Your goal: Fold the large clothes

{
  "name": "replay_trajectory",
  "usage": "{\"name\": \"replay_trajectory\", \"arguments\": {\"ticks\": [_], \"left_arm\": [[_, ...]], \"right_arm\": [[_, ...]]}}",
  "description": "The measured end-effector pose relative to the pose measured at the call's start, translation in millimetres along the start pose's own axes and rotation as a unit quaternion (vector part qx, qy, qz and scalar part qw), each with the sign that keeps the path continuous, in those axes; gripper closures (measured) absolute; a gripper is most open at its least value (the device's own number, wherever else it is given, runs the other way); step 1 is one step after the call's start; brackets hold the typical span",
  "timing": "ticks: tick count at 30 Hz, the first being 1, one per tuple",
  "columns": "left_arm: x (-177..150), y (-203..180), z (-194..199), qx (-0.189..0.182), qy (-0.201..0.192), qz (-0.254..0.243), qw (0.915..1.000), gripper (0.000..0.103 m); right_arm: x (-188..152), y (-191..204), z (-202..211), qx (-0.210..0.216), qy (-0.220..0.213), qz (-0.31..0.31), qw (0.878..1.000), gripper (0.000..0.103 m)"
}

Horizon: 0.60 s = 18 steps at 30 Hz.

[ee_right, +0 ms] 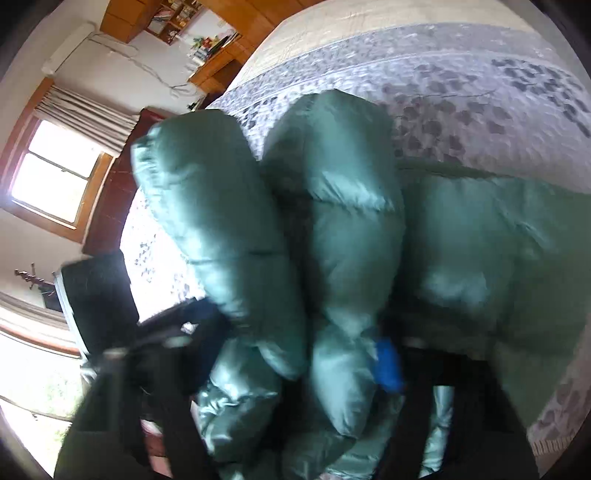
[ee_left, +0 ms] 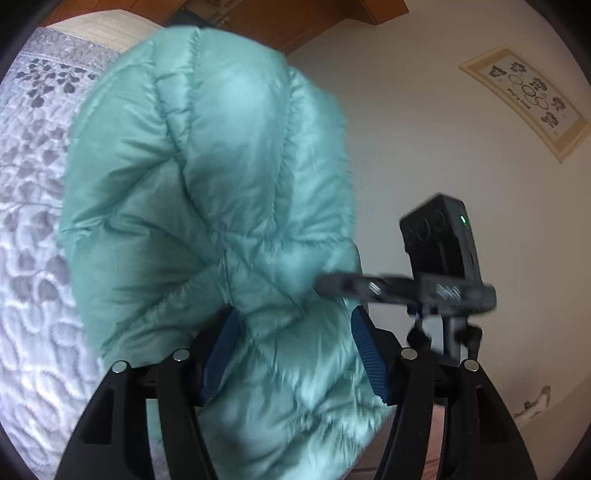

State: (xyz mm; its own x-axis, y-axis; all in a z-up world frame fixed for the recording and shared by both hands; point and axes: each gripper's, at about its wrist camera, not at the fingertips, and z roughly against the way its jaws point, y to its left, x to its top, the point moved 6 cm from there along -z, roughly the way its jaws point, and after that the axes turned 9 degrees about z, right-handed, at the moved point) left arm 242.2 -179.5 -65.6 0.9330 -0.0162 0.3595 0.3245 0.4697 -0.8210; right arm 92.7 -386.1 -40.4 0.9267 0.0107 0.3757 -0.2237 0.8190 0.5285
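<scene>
A teal quilted puffer jacket [ee_left: 207,192] fills the left wrist view, bunched and lifted above the bed. My left gripper [ee_left: 295,332] is shut on a thick fold of it, with blue pads [ee_left: 364,350] pressed into the padding on both sides. The right gripper's black body [ee_left: 439,269] shows just to the right, its tip against the jacket. In the right wrist view the jacket [ee_right: 332,229] hangs in puffy rolls. My right gripper [ee_right: 295,354] is shut on it; one blue pad [ee_right: 388,363] shows, the other is hidden. The view is blurred.
A bed with a grey leaf-patterned quilt [ee_left: 33,221] lies under the jacket and shows again in the right wrist view [ee_right: 461,99]. A framed picture [ee_left: 528,99] hangs on the white wall. A window [ee_right: 55,177], wooden shelves [ee_right: 173,22] and a dark chair [ee_right: 96,295] stand left.
</scene>
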Motion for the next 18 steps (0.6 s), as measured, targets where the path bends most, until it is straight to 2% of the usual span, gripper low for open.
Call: {"name": "replay_trajectory", "arguments": {"ticks": [1, 4, 7, 10, 14, 18], "left_arm": [[-1.5, 3.4, 9.4, -0.007, -0.004, 0.004, 1.0000, 0.040], [-4.4, 12.4, 43.9, -0.024, -0.041, 0.017, 0.9987, 0.040], [-4.5, 13.1, 72.9, -0.018, -0.095, 0.016, 0.9952, 0.040], [-4.7, -8.1, 82.7, -0.018, -0.122, -0.012, 0.9923, 0.040], [-16.4, -46.8, 54.0, -0.006, -0.116, -0.075, 0.9904, 0.040], [-23.4, -70.7, 1.3, 0.011, -0.076, -0.109, 0.9911, 0.040]], "right_arm": [[2.5, 5.0, 0.3, -0.004, -0.002, 0.006, 1.000, 0.078], [9.9, 28.4, 13.1, -0.020, -0.020, 0.037, 0.999, 0.090], [11.5, 67.9, 51.5, -0.026, -0.067, 0.090, 0.993, 0.094], [2.0, 84.7, 95.7, -0.068, -0.128, 0.120, 0.982, 0.094], [-37.6, 51.0, 151.1, -0.125, -0.195, 0.067, 0.971, 0.094], [-84.6, -7.9, 163.1, -0.164, -0.204, -0.012, 0.965, 0.094]]}}
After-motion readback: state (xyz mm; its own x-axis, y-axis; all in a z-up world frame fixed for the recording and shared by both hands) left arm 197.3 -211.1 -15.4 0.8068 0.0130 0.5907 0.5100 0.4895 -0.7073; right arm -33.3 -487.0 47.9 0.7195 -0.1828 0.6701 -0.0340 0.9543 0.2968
